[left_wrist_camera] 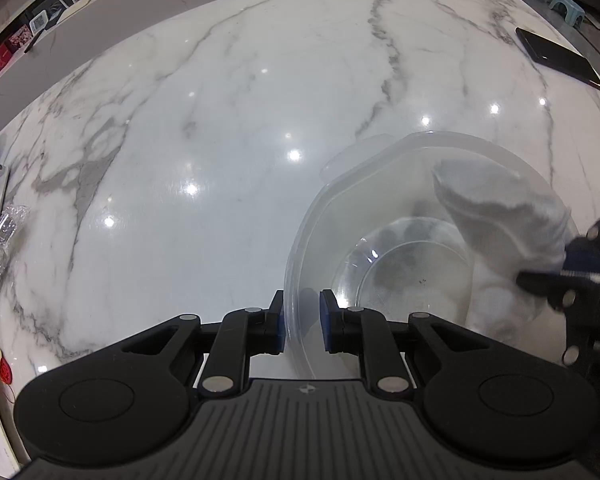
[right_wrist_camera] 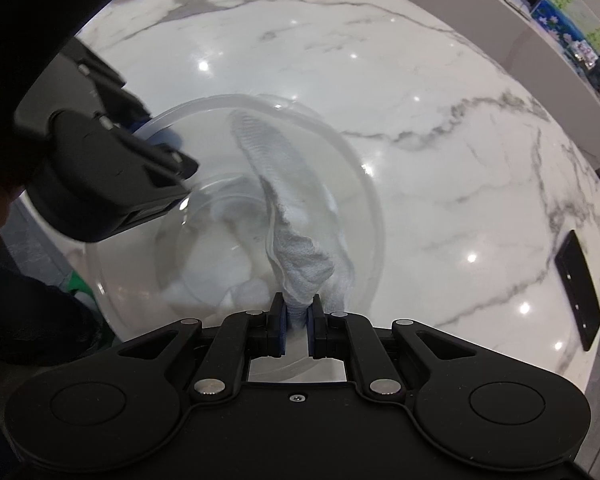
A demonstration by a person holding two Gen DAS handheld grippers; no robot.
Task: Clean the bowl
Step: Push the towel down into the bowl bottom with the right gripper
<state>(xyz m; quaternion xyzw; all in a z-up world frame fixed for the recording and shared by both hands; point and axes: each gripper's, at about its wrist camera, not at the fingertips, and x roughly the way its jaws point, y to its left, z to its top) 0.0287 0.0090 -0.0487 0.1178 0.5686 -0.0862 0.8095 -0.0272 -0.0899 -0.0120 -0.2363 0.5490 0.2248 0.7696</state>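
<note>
The marble table (left_wrist_camera: pixel 220 128) fills both views, glossy and mostly bare, with a dark phone (left_wrist_camera: pixel 558 58) flat near its far edge at about 1 o'clock in the left view and at 3 o'clock in the right view. Some crinkled plastic (left_wrist_camera: pixel 0 248) lies at 9 o'clock by the left edge.

The bowl (left_wrist_camera: pixel 380 184) sits on the table at 3 to 4 o'clock in the left view, and at centre-left in the right view, close to the near table edge. It is clear, thin plastic, so I judge it light, a little flexible and slippery on polished stone (it would skate under a wiping push if not steadied). The rim is the sensible place to hold.

The left gripper (left_wrist_camera: pixel 302 322) does just that: its blue pads straddle the near rim wall, pinched narrow on it. The right gripper (right_wrist_camera: pixel 297 320) is clamped tight on a bunched white cloth (right_wrist_camera: pixel 296 256), which hangs soft and limp down into the bowl, its far end draped up the inner wall towards 12 o'clock.

Room is generous beyond the bowl at 12 and 2 o'clock. The tight spots are the near table edge and the two grippers crowding each other over the rim.
</note>
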